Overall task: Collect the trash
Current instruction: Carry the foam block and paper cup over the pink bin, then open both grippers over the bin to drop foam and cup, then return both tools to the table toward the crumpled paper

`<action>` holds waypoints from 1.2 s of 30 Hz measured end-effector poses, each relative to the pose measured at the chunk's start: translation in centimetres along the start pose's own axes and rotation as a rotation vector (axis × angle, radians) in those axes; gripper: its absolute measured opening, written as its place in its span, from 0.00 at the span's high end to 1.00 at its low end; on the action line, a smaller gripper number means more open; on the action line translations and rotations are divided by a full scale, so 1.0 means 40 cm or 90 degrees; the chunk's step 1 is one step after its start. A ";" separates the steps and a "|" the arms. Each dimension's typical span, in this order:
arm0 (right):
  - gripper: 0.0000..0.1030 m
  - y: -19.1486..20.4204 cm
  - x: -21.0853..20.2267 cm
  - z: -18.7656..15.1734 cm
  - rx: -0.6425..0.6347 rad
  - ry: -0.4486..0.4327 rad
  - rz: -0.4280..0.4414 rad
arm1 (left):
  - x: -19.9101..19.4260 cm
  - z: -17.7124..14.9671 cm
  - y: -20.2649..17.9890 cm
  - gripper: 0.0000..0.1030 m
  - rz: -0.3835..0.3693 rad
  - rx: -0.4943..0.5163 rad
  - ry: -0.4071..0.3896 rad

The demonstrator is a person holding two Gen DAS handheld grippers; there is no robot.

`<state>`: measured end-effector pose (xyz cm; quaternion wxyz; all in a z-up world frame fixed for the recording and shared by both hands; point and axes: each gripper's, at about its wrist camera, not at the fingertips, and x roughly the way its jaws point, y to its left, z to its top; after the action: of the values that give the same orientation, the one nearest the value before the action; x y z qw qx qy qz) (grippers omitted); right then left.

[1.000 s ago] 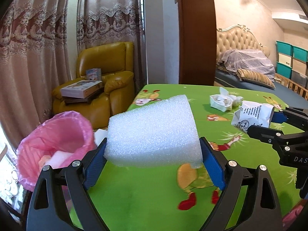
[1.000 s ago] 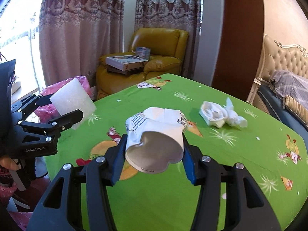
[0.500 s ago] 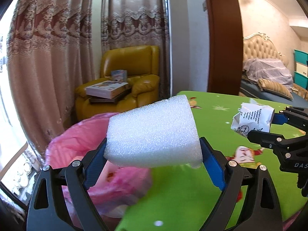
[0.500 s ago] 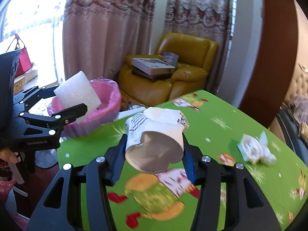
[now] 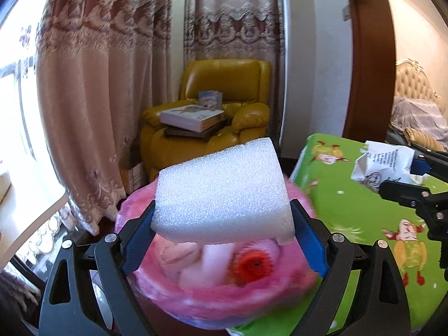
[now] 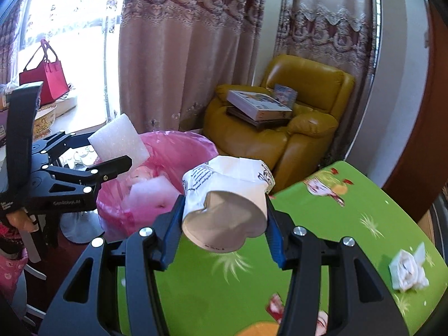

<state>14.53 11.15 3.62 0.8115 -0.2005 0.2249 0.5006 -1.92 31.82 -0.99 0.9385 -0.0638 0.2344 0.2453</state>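
Observation:
My left gripper (image 5: pixel 222 224) is shut on a white foam block (image 5: pixel 221 190) and holds it right above the pink-lined trash bin (image 5: pixel 196 302), which holds foam pieces and an orange-red item. In the right wrist view the foam block (image 6: pixel 119 140) hangs over the bin (image 6: pixel 179 151). My right gripper (image 6: pixel 224 229) is shut on a crumpled white paper bag (image 6: pixel 226 196) over the green table's left end, beside the bin. The bag also shows in the left wrist view (image 5: pixel 383 165).
The table has a green cartoon cloth (image 6: pixel 350 224); a crumpled white tissue (image 6: pixel 407 271) lies at its right. A yellow armchair (image 6: pixel 294 128) with boxes stands behind the bin by the curtains. A red bag (image 6: pixel 44 81) sits at the window.
Both grippers have swung left off the table towards the bin. The foam block has gone from over the table to above the bin's opening. The paper bag now nears the table's left edge.

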 end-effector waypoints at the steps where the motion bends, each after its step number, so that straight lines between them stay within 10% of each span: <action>1: 0.50 0.005 0.013 0.008 -0.001 0.001 0.006 | 0.015 0.001 0.025 0.17 -0.004 -0.007 0.008; 12: 0.49 0.081 0.152 0.074 -0.031 0.006 0.047 | 0.139 0.035 0.144 0.16 -0.039 -0.040 0.050; 16: 0.25 0.079 0.162 0.094 -0.020 -0.027 0.082 | 0.146 0.048 0.156 0.12 -0.042 -0.041 0.050; 23: 0.25 0.016 0.083 0.068 0.014 -0.057 0.076 | 0.116 0.045 0.154 0.10 -0.026 -0.047 0.038; 36: 0.25 -0.294 -0.099 -0.172 0.093 -0.007 -0.097 | 0.079 0.067 -0.153 0.10 -0.131 0.011 0.021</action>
<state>22.44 -0.41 1.40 0.8608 -0.1544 0.2409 0.4209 4.62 28.49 -0.07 0.9553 -0.0836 0.2440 0.1443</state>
